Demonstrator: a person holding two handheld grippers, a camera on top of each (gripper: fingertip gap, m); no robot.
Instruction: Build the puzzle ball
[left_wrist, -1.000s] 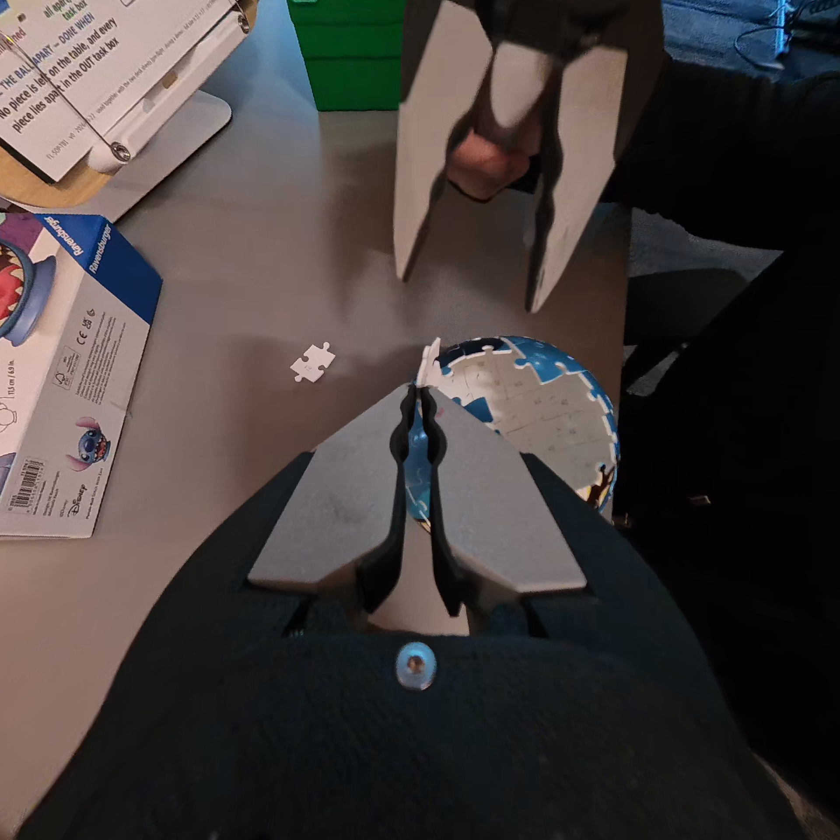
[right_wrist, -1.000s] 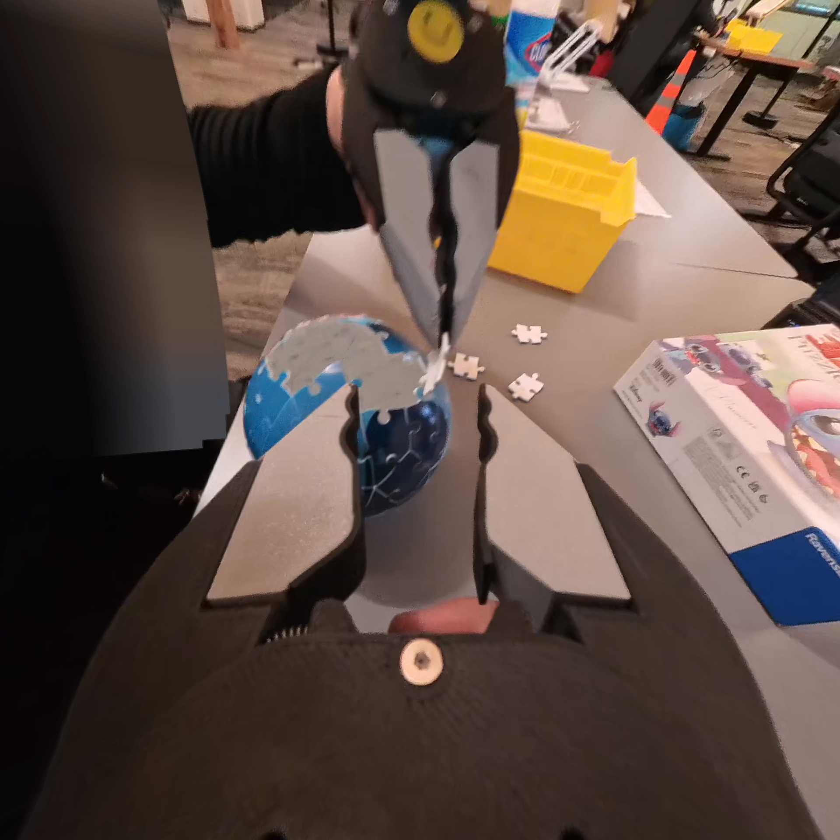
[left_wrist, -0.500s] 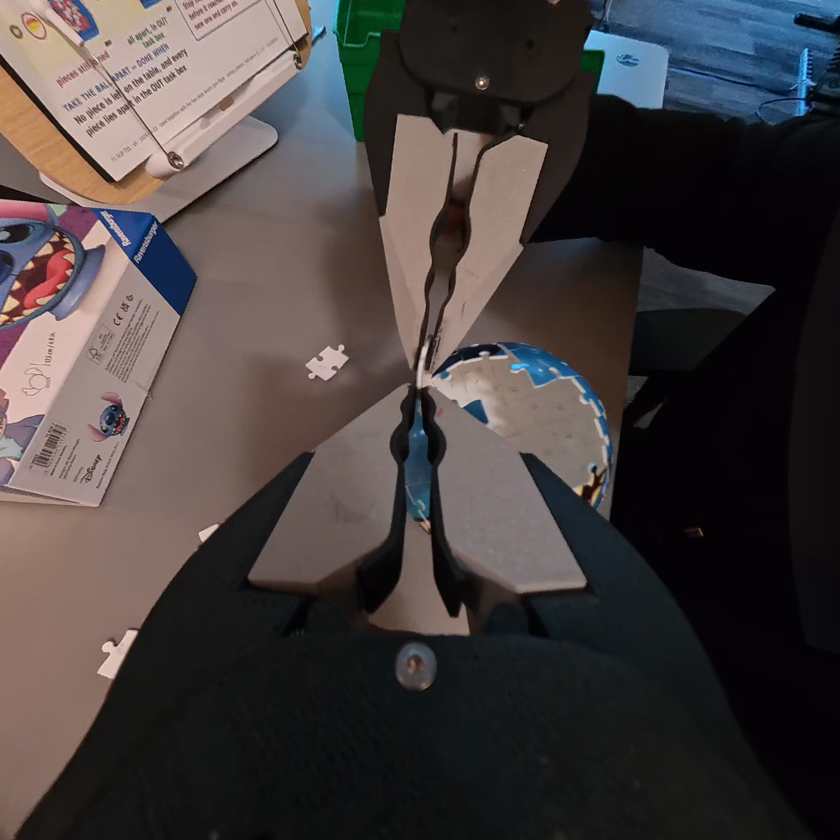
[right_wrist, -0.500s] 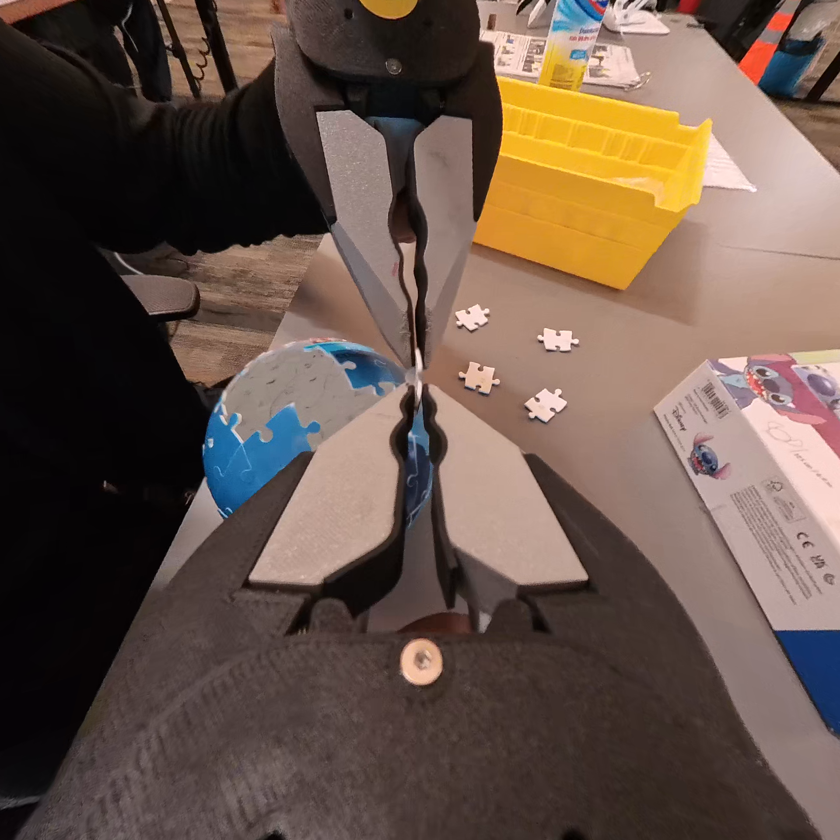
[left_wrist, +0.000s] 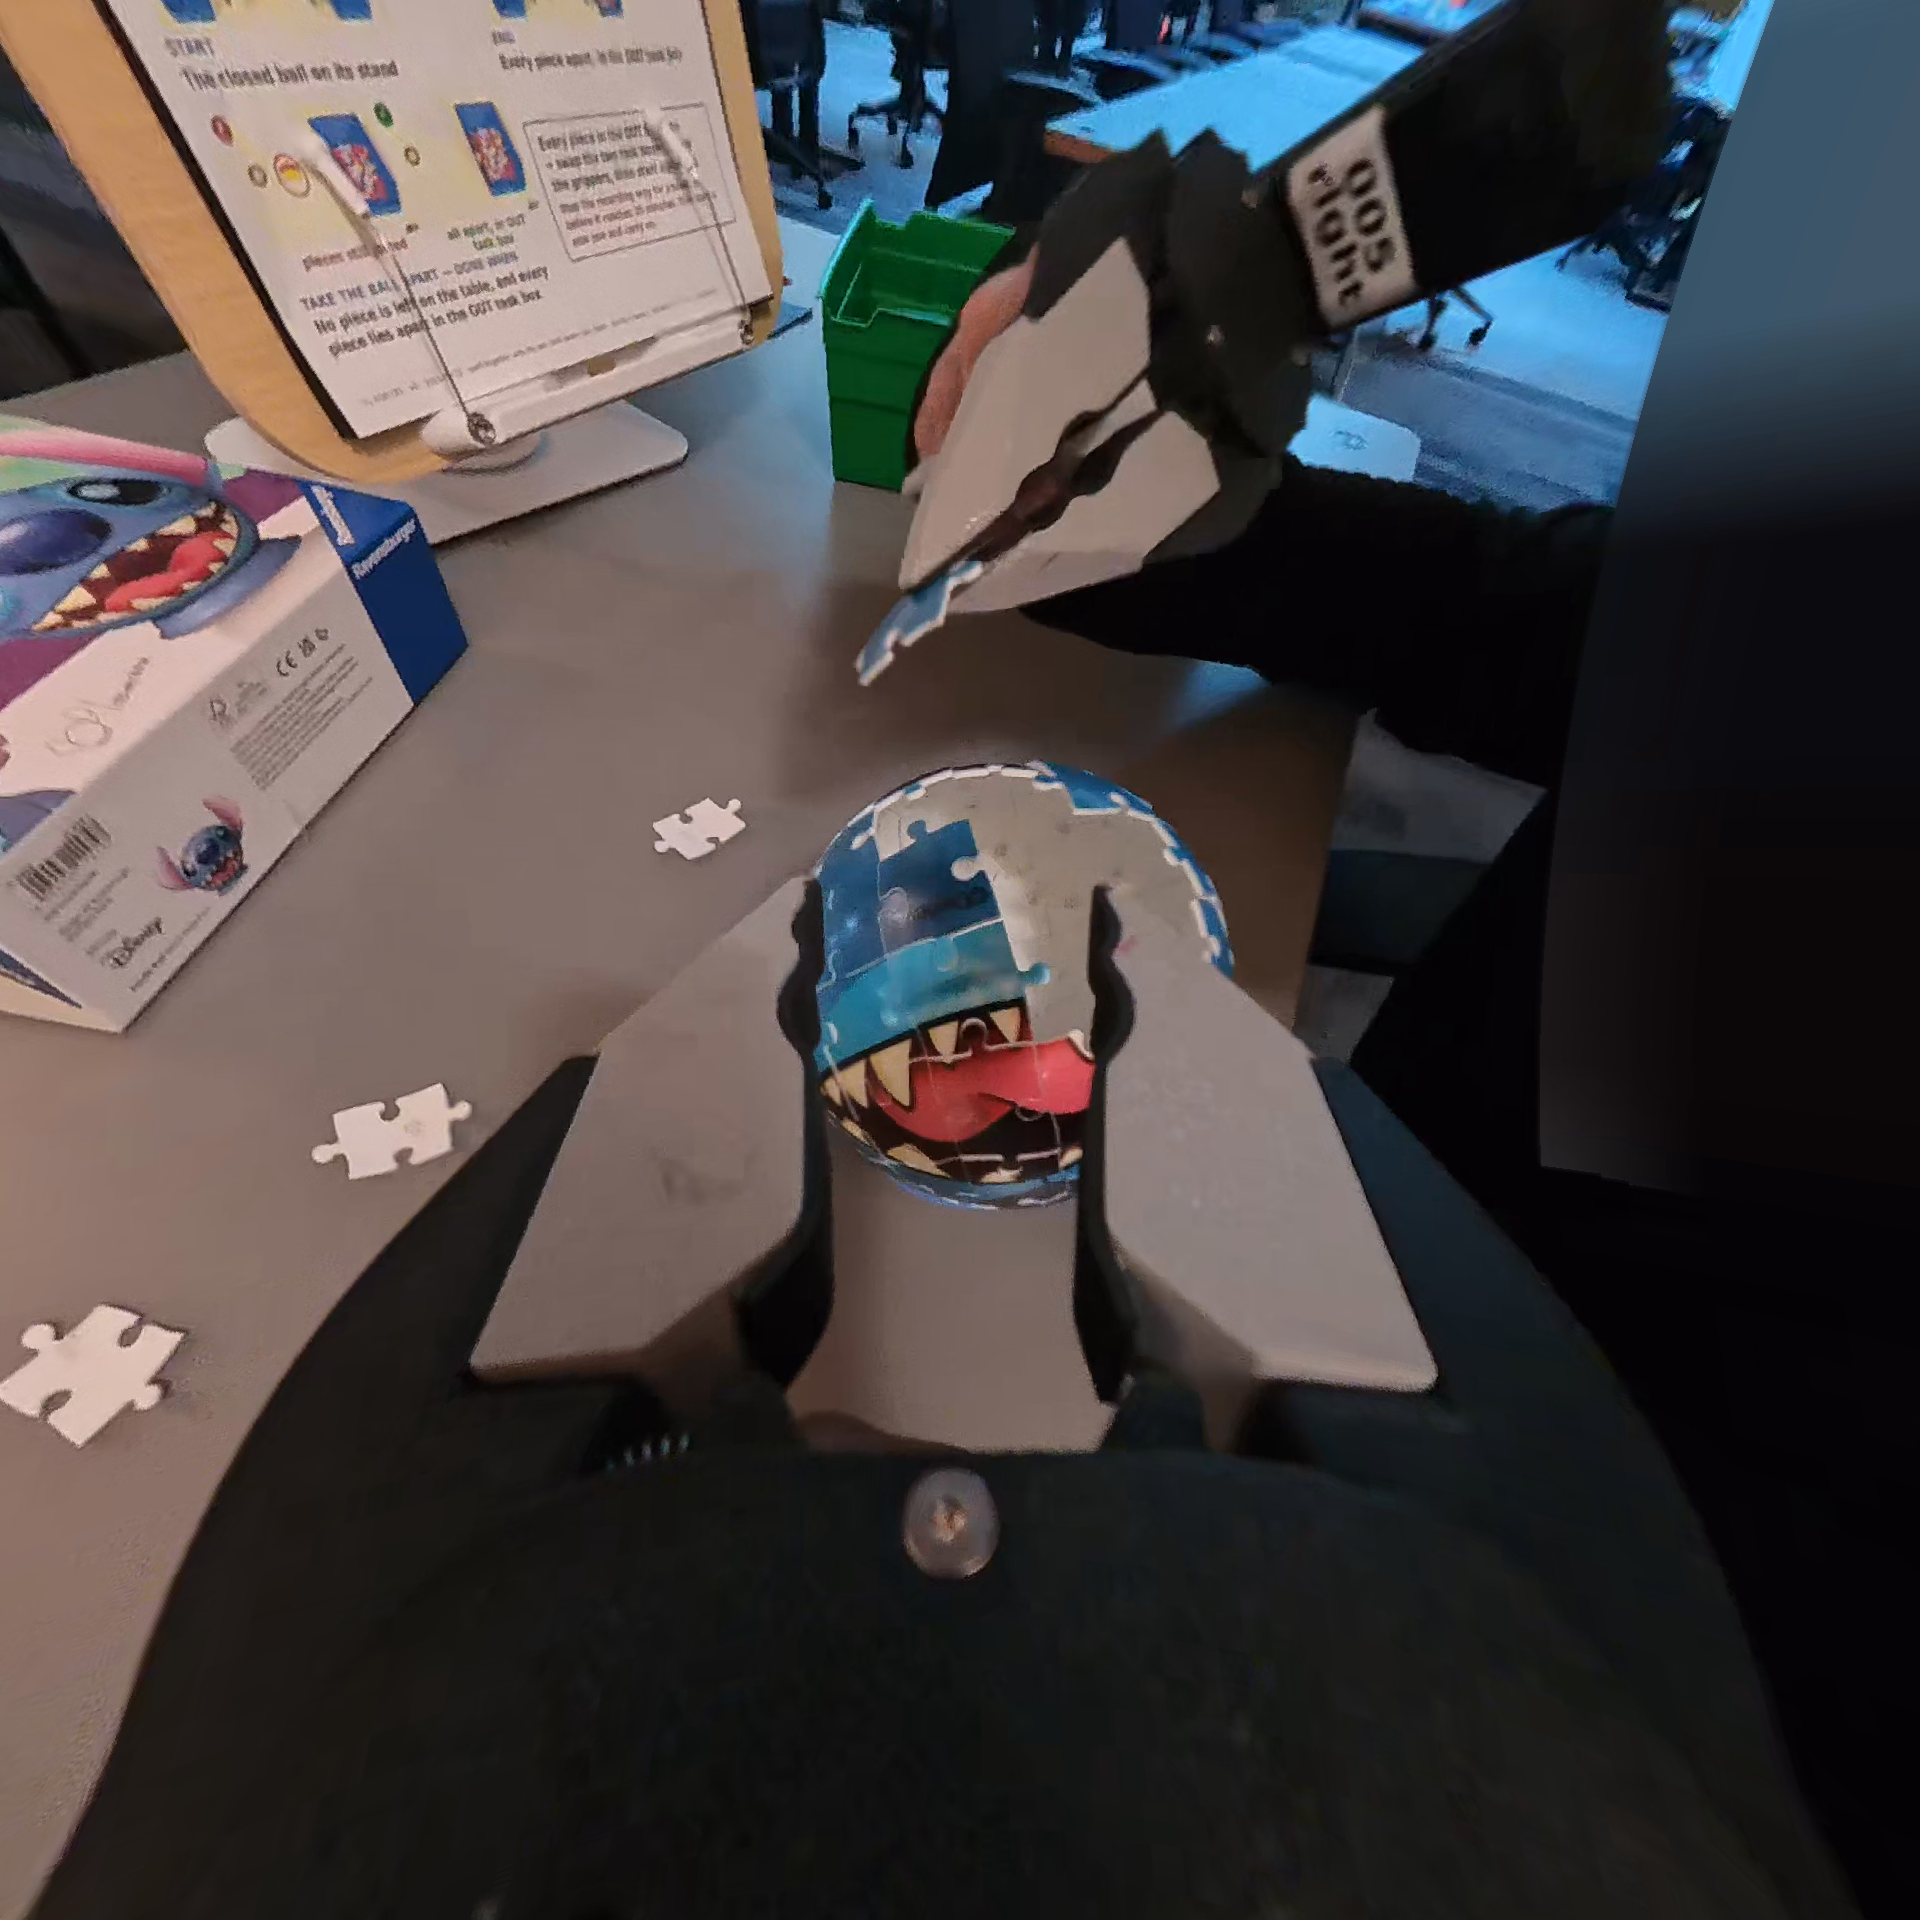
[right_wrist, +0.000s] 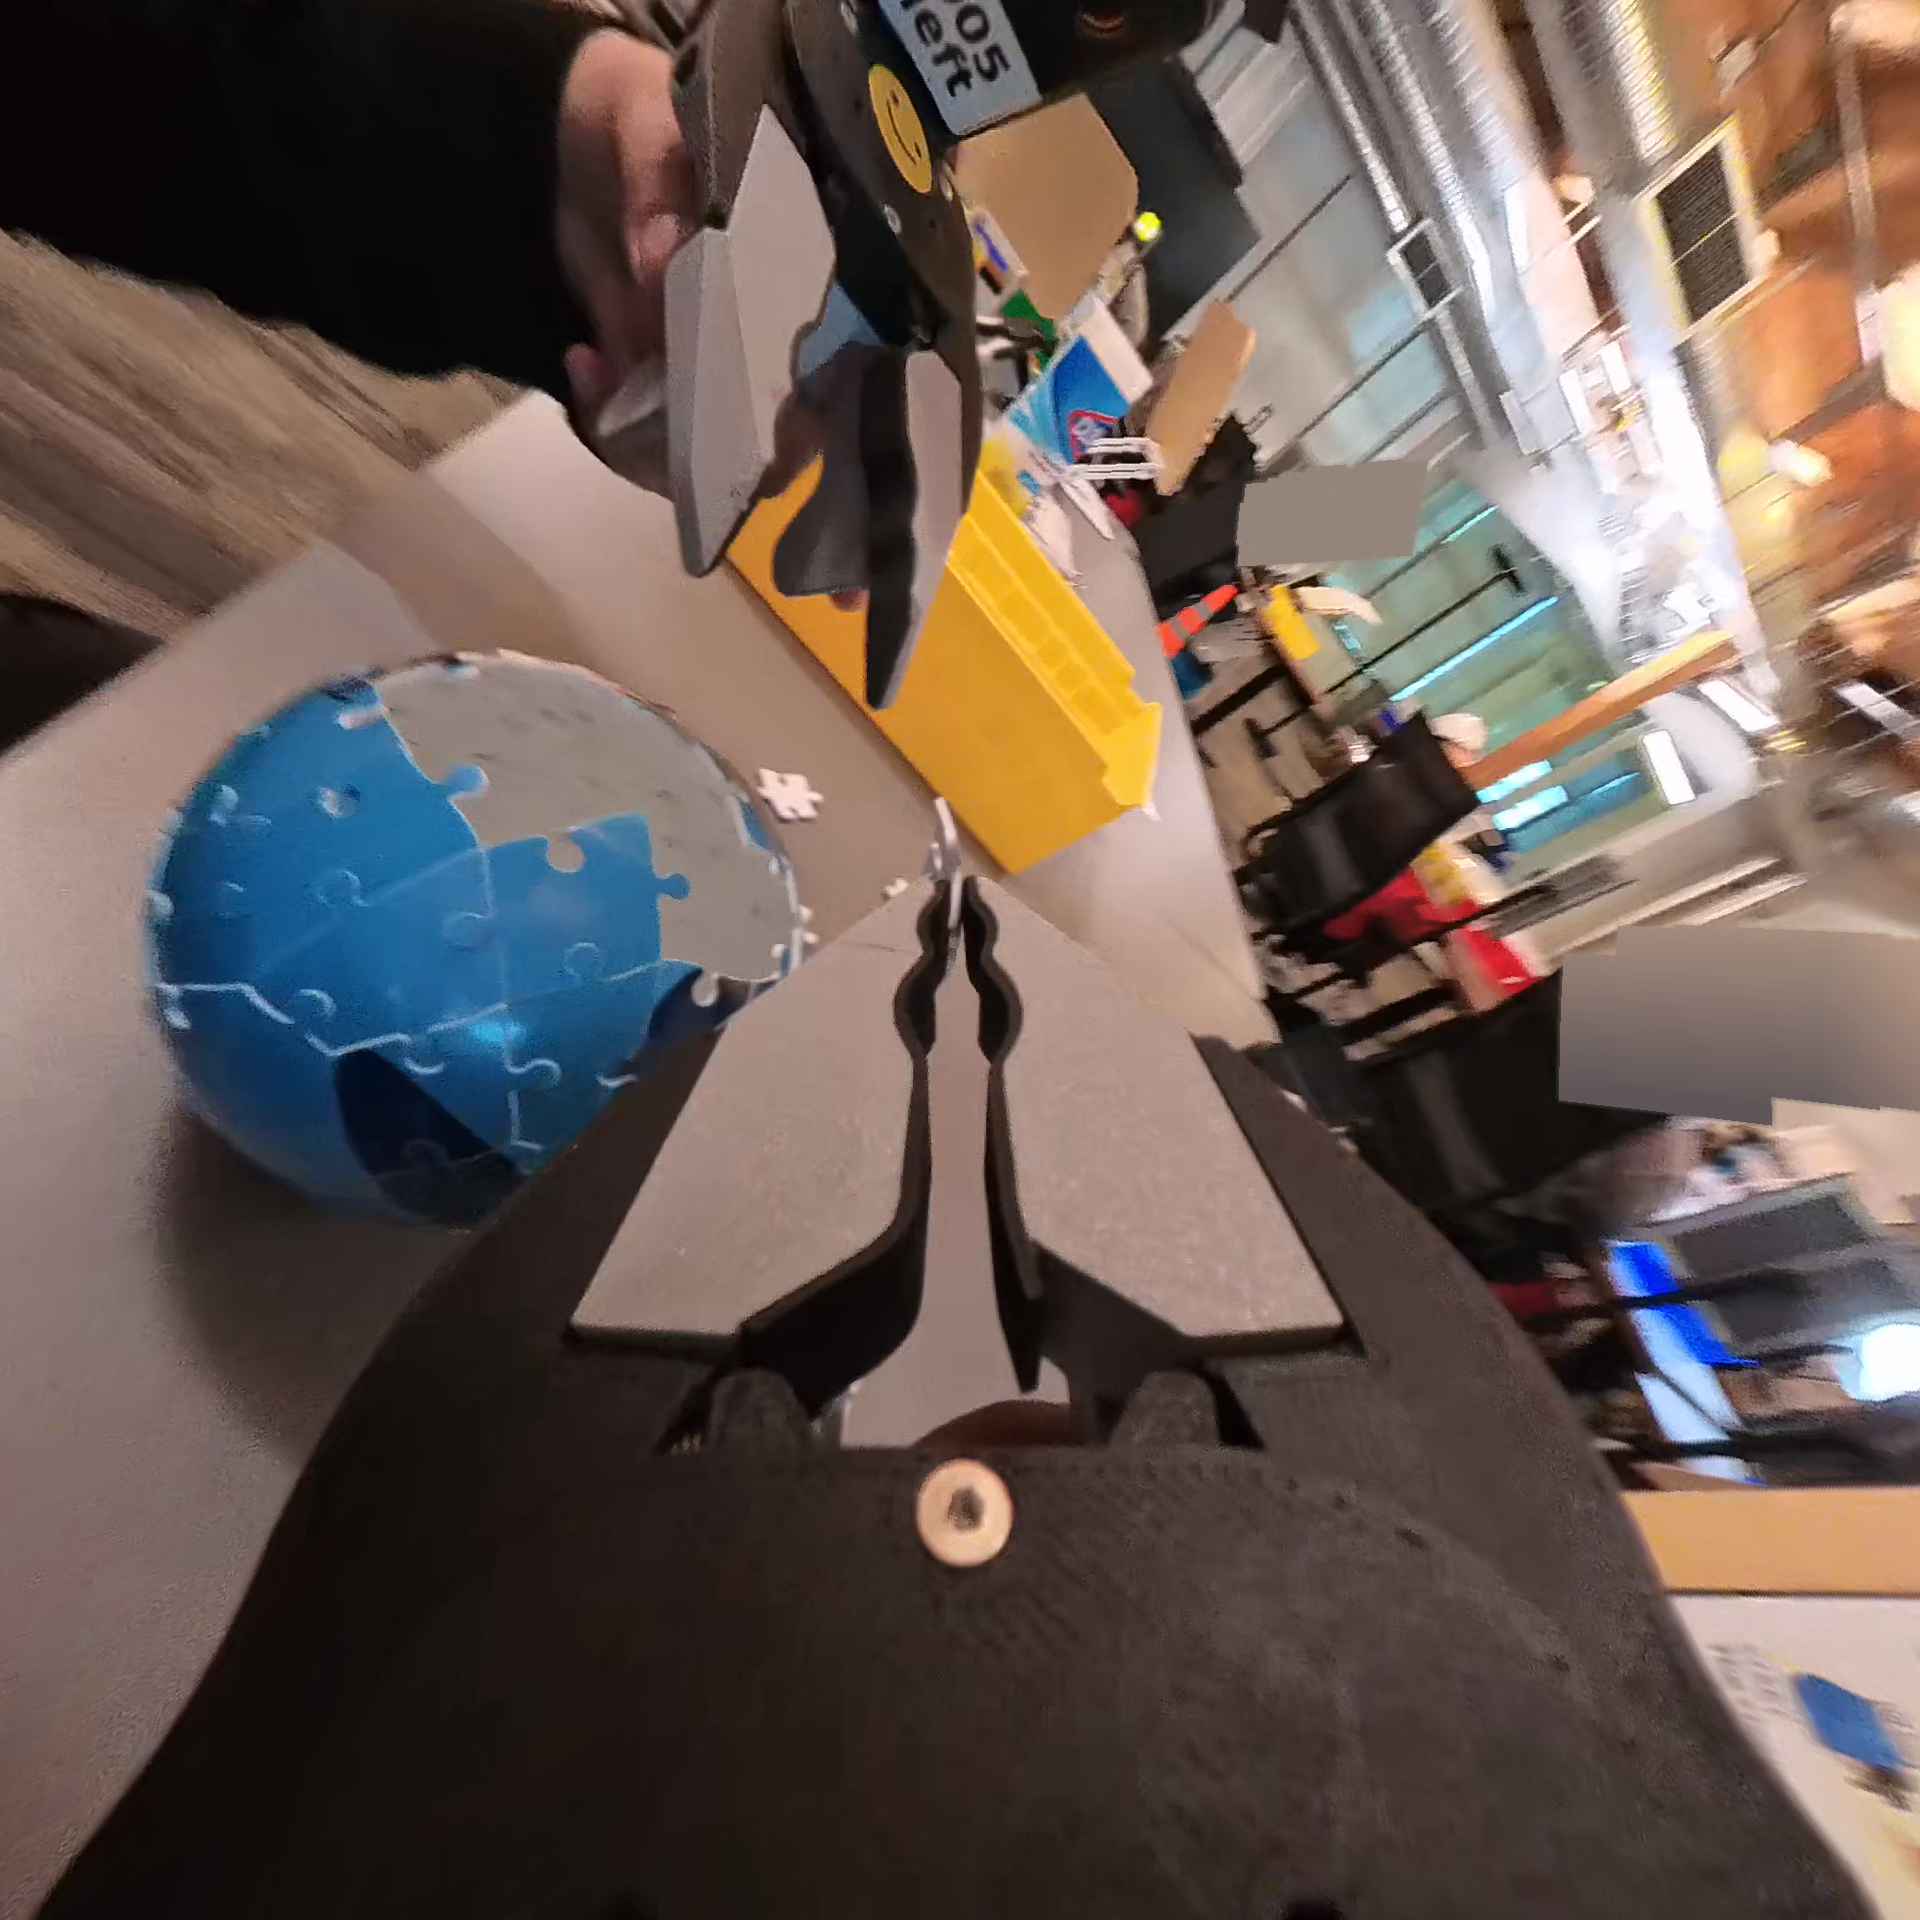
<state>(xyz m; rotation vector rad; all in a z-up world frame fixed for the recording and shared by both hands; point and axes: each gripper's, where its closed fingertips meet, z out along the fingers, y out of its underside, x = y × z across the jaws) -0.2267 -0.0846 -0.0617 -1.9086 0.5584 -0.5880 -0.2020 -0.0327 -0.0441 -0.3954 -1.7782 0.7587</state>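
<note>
On the grey desk (left_wrist: 582, 665), close to its near edge, sits the partly built puzzle ball (left_wrist: 1013, 977), blue with a toothy red mouth facing the left wrist view and an open gap at its top where the pale inner faces of pieces show; the left gripper (left_wrist: 951, 925) hovers just in front of it with its jaws spread wide and empty, framing the ball without clearly touching it; the right gripper (right_wrist: 951, 899) has its jaws pressed narrow on one blue puzzle piece (left_wrist: 914, 618), held in the air above and beyond the ball, well apart from the gap. The risks, as I judge them: the piece is pinched only by an edge, so it could twist or slip free on the way down; the ball rests loose near the desk's edge, and a push from the piece without the left jaws steadying it could roll it off, or buckle the unfinished shell inward. Counted: one ball; one held piece; three loose white-faced pieces (left_wrist: 395, 1127) on the desk in the left view; one printed box (left_wrist: 208, 727); one yellow bin (right_wrist: 1018, 707); one green bin (left_wrist: 894, 343); one instruction stand (left_wrist: 468, 208).
</note>
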